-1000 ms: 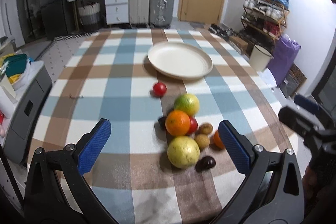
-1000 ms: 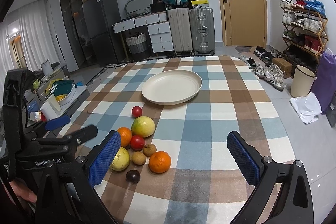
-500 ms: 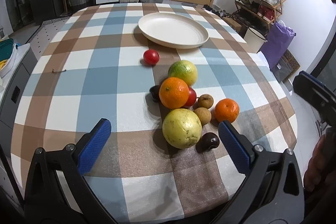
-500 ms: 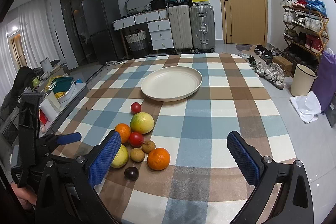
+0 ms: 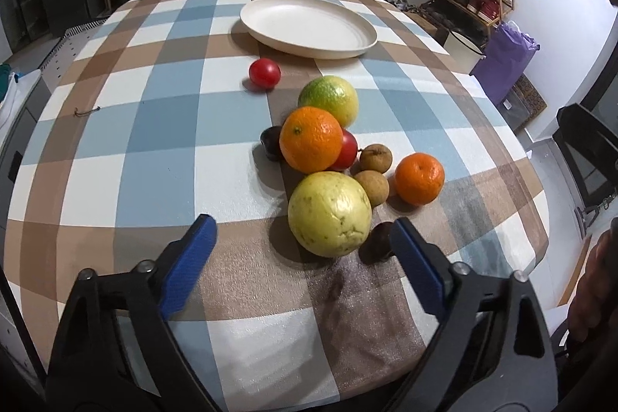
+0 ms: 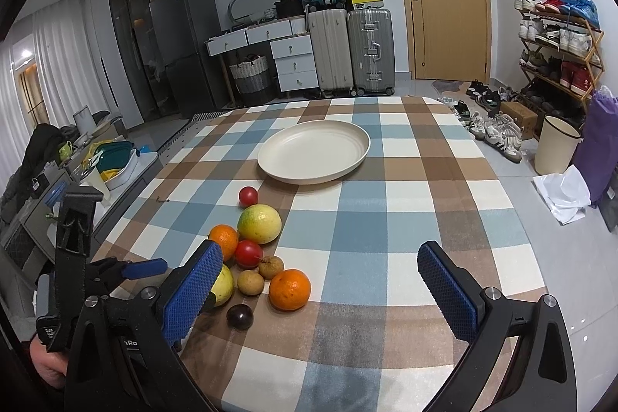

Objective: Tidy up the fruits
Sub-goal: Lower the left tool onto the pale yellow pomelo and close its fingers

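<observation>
The left gripper (image 5: 301, 246) has its jaws wide and holds nothing; it is low, just before the yellow fruit (image 5: 329, 214). The right gripper (image 6: 320, 280) is also wide and empty, above the near table (image 6: 405, 257). The fruits lie in one close group: yellow fruit, dark plum (image 6: 240, 316), two brown longans (image 5: 372, 170), two oranges (image 5: 311, 138), a green citrus (image 5: 328, 99). One tomato (image 5: 264, 73) lies apart, near the plate (image 5: 309, 26). The plate has nothing in it, so I judge the task has hardly begun; every fruit still needs to be placed.

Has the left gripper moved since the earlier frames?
Yes. The left gripper has advanced toward the yellow-green fruit, which now looms larger; plate nearer too.
</observation>
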Demonstrator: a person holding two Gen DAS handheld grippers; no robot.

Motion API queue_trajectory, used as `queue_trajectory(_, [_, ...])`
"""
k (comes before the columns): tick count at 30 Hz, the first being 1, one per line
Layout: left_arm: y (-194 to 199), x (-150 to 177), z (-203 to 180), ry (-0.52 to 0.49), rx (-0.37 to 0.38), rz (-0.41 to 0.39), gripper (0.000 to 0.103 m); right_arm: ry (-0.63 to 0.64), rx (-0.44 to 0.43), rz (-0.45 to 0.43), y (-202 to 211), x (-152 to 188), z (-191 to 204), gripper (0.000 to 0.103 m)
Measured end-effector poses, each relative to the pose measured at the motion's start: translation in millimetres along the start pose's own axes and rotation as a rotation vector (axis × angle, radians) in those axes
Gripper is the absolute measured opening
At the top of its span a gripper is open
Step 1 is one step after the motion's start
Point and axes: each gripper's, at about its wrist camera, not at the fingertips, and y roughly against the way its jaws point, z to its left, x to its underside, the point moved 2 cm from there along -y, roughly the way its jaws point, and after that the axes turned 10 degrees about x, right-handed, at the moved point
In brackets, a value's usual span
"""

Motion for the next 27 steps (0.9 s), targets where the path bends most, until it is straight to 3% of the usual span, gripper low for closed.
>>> queue_trajectory(7, [-3, 1, 3, 0.014, 0.049, 0.000, 0.078, -0.010, -0.001, 0.004, 0, 2, -2, 0.103])
queue_trajectory(11, [-7, 2, 8, 0.037, 0.115, -0.008, 0.075, -0.010, 0.000, 0.005, 0, 3, -2, 0.103])
queue_trajectory(15, [-14, 3, 11, 0.047, 0.151, 0.000, 0.057, -0.010, -0.001, 0.006, 0, 4, -2, 0.103])
queue_trajectory(17, [-16, 3, 12, 0.050, 0.208, 0.003, 0.045, -0.012, -0.001, 0.009, -1, 5, -2, 0.103])
queue_trajectory(27, [-12, 7, 18, 0.047, 0.233, -0.008, 0.045, -0.019, -0.056, -0.004, -2, 9, -1, 0.103])
